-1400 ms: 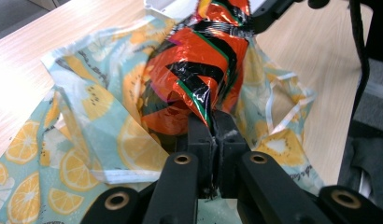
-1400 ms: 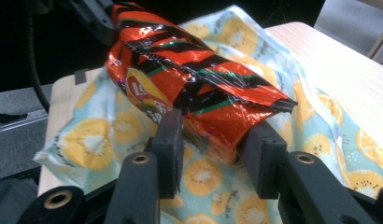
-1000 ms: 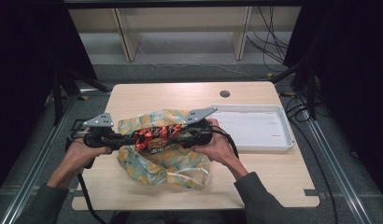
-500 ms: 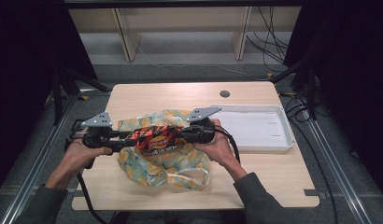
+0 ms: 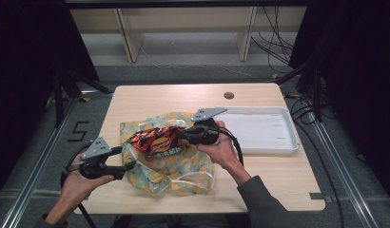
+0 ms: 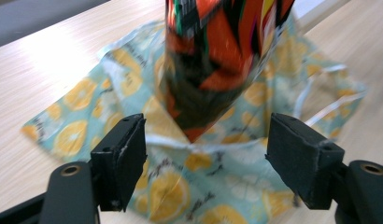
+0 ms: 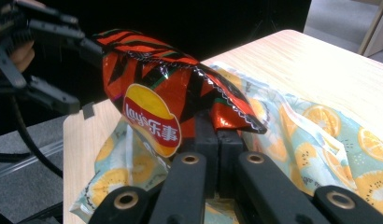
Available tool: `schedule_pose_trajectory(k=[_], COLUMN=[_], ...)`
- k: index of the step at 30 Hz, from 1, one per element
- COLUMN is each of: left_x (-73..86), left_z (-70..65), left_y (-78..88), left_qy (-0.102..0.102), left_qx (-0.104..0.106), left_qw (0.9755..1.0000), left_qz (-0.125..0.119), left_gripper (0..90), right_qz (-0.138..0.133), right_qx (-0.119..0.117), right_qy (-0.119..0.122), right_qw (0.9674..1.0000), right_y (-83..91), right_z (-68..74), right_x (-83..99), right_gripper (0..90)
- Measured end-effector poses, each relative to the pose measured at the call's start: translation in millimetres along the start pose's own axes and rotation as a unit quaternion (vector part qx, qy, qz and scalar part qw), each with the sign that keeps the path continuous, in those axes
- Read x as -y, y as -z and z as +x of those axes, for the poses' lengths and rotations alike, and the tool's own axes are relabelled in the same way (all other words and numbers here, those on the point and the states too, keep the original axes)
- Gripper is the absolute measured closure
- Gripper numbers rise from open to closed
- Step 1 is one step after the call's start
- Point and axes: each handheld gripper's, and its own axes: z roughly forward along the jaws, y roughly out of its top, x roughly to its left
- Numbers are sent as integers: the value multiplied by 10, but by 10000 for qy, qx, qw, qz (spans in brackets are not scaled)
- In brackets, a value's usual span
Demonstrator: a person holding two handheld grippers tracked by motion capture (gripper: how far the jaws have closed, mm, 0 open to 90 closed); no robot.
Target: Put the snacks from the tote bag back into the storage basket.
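At the pale wooden table (image 5: 136,97) the work in hand looks like getting a red, orange and black foil crisp packet (image 5: 156,140) together with a thin blue-green plastic carrier bag printed with orange slices (image 5: 181,168), either into it or out of it; I can't tell which from here. The left gripper (image 5: 129,165) has just been opening its jaws and they stand wide apart with nothing between the pads; in the left gripper view the packet's pointed corner (image 6: 194,133) hangs beyond the two black pads (image 6: 122,158), clear of them, above the bag (image 6: 180,186). So the left side has let go, and the packet now hangs from the right gripper (image 5: 182,134) alone, whose jaws are pressed together on one crimped end of the foil, as the right gripper view shows where the pads (image 7: 213,140) pinch the packet (image 7: 152,98) just under its zigzag seam. The packet is held up off the table, over the middle of the bag, which lies crumpled and mostly flat with its white handles (image 5: 198,178) toward the person. Its long axis runs roughly level across the table from the person's left to right, the free end pointing at the left gripper and drooping a little. By my reading the packet is neither inside the bag nor set down, so the placing is still to come. A white shallow plastic tray (image 5: 278,147) sits just beside the bag, on the right.
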Motion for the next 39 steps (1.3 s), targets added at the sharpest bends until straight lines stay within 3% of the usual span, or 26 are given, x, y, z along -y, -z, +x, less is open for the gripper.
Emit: schedule_pose_trajectory(k=[1, 2, 4, 5, 6, 10, 11, 12, 13, 14, 15, 16, 17, 18, 24, 30, 31, 33, 36, 39], left_x=[22, 56, 127, 167, 205, 323, 345, 367, 377, 396, 402, 419, 435, 455, 505, 565, 563, 563, 574, 574], left_z=[4, -27, -47, -58, -66, -73, -67, -63, -66, -97, -95, -97, -96, -107, -108, -125, -105, -100, -103, -94], left_y=[12, 8, 8, 1, -12, -50, -58, -69, -74, -103, -95, -108, -112, -127, -119, -161, -152, -153, -172, -161], left_qy=[-97, 40, -57, -107, -96, -70, -88, -96, -87, 123, 40, 48, 32, 129, 37, 130, -6, -35, 93, 5], left_qx=[16, -9, -77, -110, -98, -171, -168, -146, -161, -174, -193, -221, -190, -181, -156, -149, -175, -170, -151, -178], left_qw=[9999, 10000, 9998, 9997, 9995, 9991, 9989, 9987, 9986, 9992, 9989, 9989, 9987, 9989, 9984, 9977, 9969, 9967, 9975, 9969], left_qz=[74, 30, 147, 214, 274, 388, 432, 473, 505, 344, 429, 413, 463, 415, 539, 643, 764, 789, 679, 767], left_gripper=[271, 269, 255, 253, 249, 239, 235, 232, 232, 231, 232, 232, 232, 231, 229, 219, 219, 219, 219, 218], right_qz=[43, 45, 73, 35, 20, -14, -31, 6, 49, 37, 4, 72, -23, 15, -176, -257, -325, -364, -363, -482], right_qx=[-48, -84, -40, -84, -149, -57, -164, -61, -43, -63, -171, -126, -105, -150, -396, -509, -596, -586, -586, -554], right_qy=[-70, -79, -20, -110, -27, -21, 68, -7, 1, -13, 59, -99, -95, -122, -331, -290, -227, -204, -189, -49], right_qw=[10000, 9999, 10000, 9999, 9999, 10000, 9998, 10000, 10000, 10000, 9998, 9998, 9999, 9998, 9985, 9980, 9974, 9974, 9974, 9973], right_y=[12, 15, 32, 27, 23, 39, 36, 44, 47, 45, 36, 52, 46, 62, 77, 120, 119, 142, 181, 228], right_z=[12, 18, 43, 72, 67, 113, 102, 122, 132, 138, 130, 161, 166, 166, 217, 310, 309, 330, 361, 356], right_x=[-15, -23, -52, -62, -82, -136, -154, -164, -183, -192, -209, -225, -241, -265, -404, -597, -629, -694, -795, -879], right_gripper=[900, 900, 900, 900, 900, 900, 900, 900, 900, 900, 900, 900, 900, 900, 900, 900, 900, 900, 900, 900])
